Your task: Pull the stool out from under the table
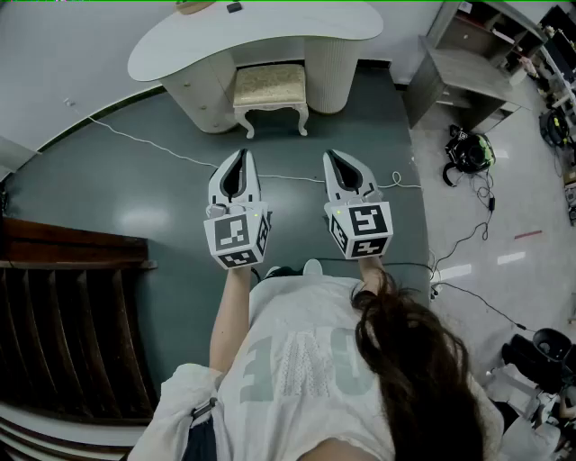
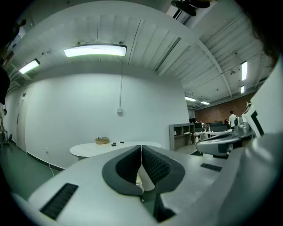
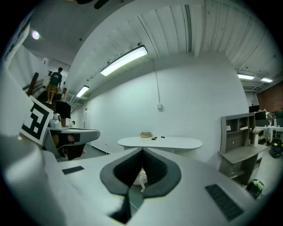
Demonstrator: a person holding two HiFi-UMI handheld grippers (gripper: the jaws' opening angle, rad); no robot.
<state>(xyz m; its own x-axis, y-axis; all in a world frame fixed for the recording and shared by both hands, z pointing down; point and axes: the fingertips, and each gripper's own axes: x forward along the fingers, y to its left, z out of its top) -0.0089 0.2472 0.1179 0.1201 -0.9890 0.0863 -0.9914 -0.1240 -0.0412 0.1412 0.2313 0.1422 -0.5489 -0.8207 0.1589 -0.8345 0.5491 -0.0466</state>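
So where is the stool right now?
In the head view the stool is near the top, in the middle. It sits on the floor, tucked part way under the white table, between the table's two bases.

So the white oval bench (image 1: 261, 36) stands on a dark grey-green floor (image 1: 99, 198). On top there's a small tan basket (image 3: 146, 134) and a couple of little dark bits (image 3: 157, 137). The cream stool (image 1: 270, 87) stands on the floor, tucked partly under the bench. A white cable (image 1: 148, 142) snakes across the floor in front.
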